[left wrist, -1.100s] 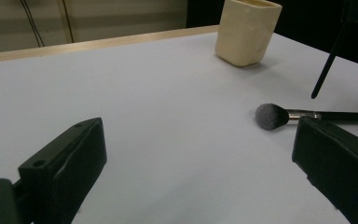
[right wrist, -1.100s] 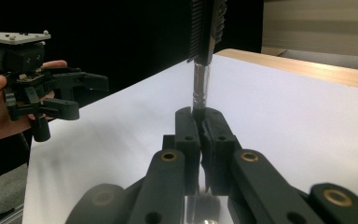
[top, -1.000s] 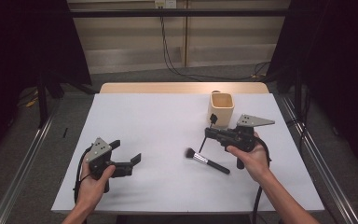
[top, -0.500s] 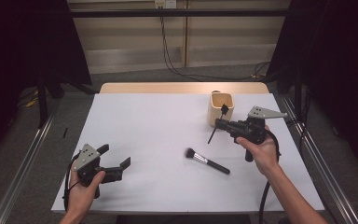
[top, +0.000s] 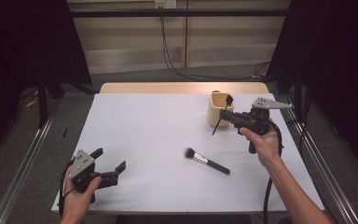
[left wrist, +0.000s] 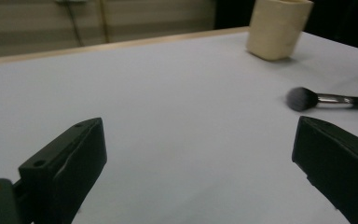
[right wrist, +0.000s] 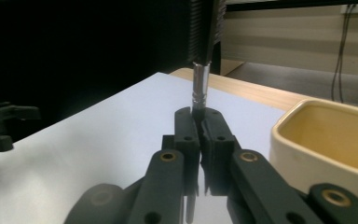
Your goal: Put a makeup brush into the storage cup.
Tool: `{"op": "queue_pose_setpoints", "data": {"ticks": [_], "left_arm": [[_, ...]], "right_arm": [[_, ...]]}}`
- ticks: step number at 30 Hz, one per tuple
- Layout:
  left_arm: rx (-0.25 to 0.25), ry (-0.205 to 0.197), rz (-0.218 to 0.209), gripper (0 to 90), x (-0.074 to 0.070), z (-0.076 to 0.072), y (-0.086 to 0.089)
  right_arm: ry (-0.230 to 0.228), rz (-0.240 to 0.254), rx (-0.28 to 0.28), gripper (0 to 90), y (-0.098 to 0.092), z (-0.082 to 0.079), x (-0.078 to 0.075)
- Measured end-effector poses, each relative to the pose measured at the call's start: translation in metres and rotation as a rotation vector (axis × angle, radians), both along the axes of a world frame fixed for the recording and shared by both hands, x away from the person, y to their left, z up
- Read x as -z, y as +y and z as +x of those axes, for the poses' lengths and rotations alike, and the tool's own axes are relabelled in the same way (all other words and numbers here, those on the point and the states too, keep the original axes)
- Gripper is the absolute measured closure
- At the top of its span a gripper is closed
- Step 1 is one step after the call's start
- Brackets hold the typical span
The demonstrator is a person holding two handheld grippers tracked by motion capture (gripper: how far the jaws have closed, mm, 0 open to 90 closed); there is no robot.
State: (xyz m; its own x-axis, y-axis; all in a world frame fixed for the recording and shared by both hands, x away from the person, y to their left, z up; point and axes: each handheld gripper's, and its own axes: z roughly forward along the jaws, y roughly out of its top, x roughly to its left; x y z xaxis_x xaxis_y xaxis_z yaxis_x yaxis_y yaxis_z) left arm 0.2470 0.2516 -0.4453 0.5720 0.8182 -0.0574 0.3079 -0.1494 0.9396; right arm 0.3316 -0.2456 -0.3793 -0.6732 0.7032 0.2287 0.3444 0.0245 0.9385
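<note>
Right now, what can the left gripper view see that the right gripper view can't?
The left gripper view has the loose makeup brush lying on the white table, plus its own open fingers with nothing between them. The right gripper view has a second brush pinched upright in the right gripper, and, far off at the left edge, the left gripper. Both see the cream cup and the white table.
</note>
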Motion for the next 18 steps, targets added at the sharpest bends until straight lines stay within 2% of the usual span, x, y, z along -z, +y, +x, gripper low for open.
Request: {"op": "queue_pose_setpoints", "data": {"ticks": [1,3,8,13,18], "left_arm": [[0.016,0.001,-0.009,2.7,-0.001,-0.001,0.000],[-0.004,-0.019,0.002,2.5,0.000,-0.002,0.001],[-0.005,-0.003,0.006,2.2,0.004,0.001,0.005],[-0.004,-0.017,0.004,2.3,0.004,0.004,0.004],[-0.016,-0.010,0.002,2.5,0.004,0.006,0.008]], "right_arm": [[-0.004,-0.007,0.001,86.4,-0.001,0.001,-0.002],[-0.007,-0.009,0.003,86.4,-0.002,0.004,-0.005],[-0.026,-0.008,0.011,86.4,-0.005,0.009,-0.013],[-0.033,-0.016,0.037,86.4,-0.008,0.018,-0.023],[-0.053,-0.006,0.070,86.3,-0.013,0.027,-0.034]]}}
